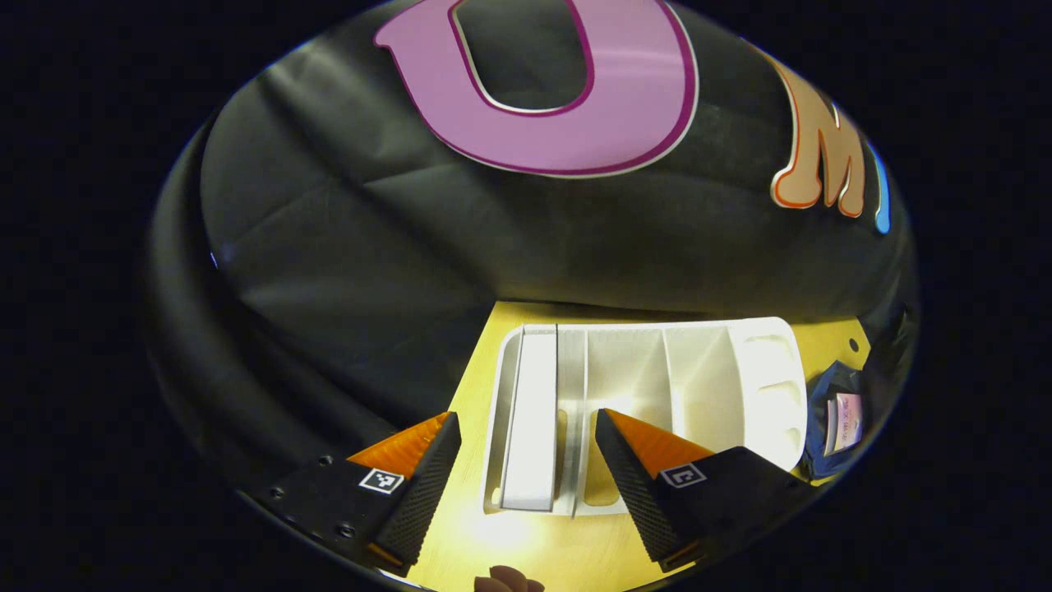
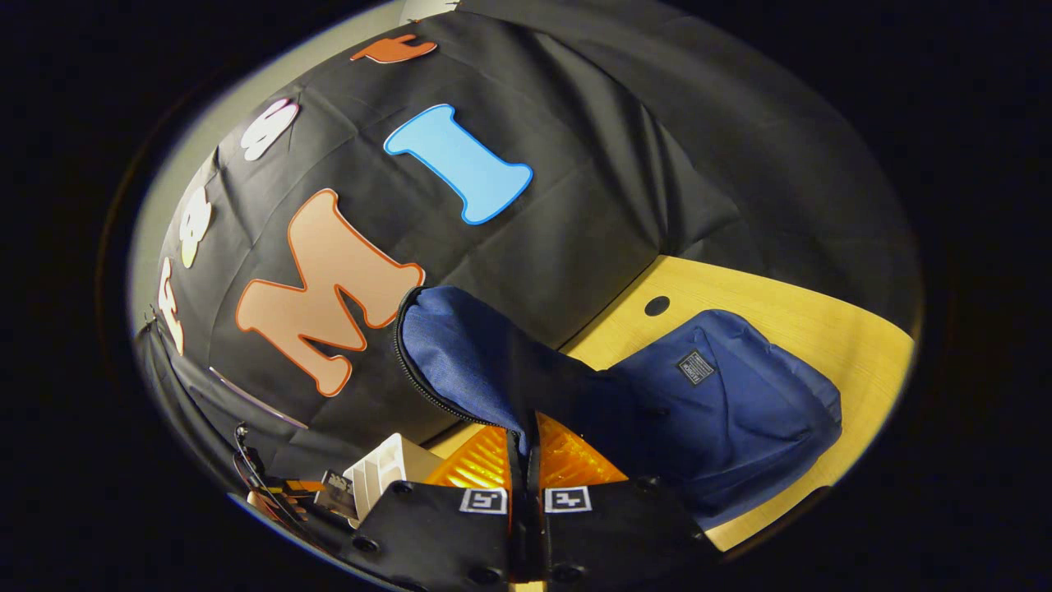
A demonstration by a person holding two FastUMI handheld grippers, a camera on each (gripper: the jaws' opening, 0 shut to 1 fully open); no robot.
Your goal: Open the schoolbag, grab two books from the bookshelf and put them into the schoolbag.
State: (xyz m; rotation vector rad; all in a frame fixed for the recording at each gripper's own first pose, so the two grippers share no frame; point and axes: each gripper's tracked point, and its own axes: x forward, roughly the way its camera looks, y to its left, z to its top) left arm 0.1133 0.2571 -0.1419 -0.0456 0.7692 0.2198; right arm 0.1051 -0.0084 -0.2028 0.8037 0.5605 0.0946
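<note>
The right gripper (image 2: 526, 448) pinches the schoolbag (image 2: 723, 411) flap, holding it up. The left gripper (image 1: 526, 460), fingers spread, lines up on the book (image 1: 530, 419) in the bookshelf (image 1: 740, 386) — a skewed approach could tip the rack, or the flap could slip free.

Left gripper view: rides left gripper (image 1: 526, 460), looks down-forward over table (image 1: 477, 362) at white bookshelf (image 1: 657, 386), close, booth wall behind. Right gripper view: rides right gripper (image 2: 524, 444), very close on blue schoolbag (image 2: 723, 403), facing wall corner. Shared: bookshelf (image 2: 382, 477) at lower left of right gripper view; schoolbag (image 1: 830, 411) at right edge of left gripper view; same table (image 2: 822, 321).
</note>
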